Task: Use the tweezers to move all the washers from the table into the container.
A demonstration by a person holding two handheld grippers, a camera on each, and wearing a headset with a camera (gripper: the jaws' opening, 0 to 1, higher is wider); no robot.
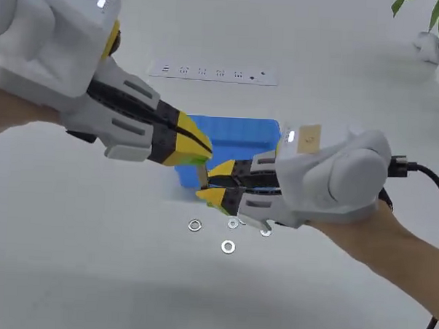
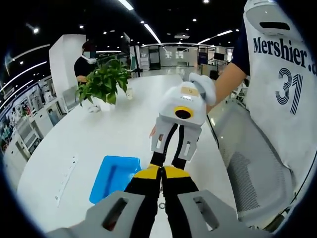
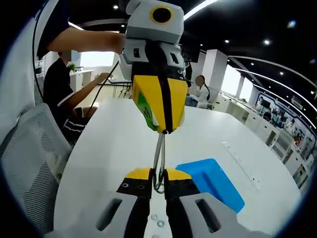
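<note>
- Readable text: white shirt on the person in the left gripper view reads "Mershier" (cut off at the frame edge) and "31". Nothing legible on the power strip, which lies toward the table's far edge.
- Tweezers: bare metal, held off the table and spanning between the two grippers. The long axis runs jaw to jaw, with the closed loop end in the right gripper and the tips pointing into the left gripper.
- Right gripper: jaws pinched on the tweezers' loop end.
- Left gripper: yellow jaws together, nipping the tweezers' tip end and facing the right gripper nose to nose.
- The two grippers meet over the near edge of the blue container, mid-table.
- Washers: at least four, loose and flat on the white table, just on the near side of the container and below the right gripper.
- Potted plant near the table's far edge.
</note>
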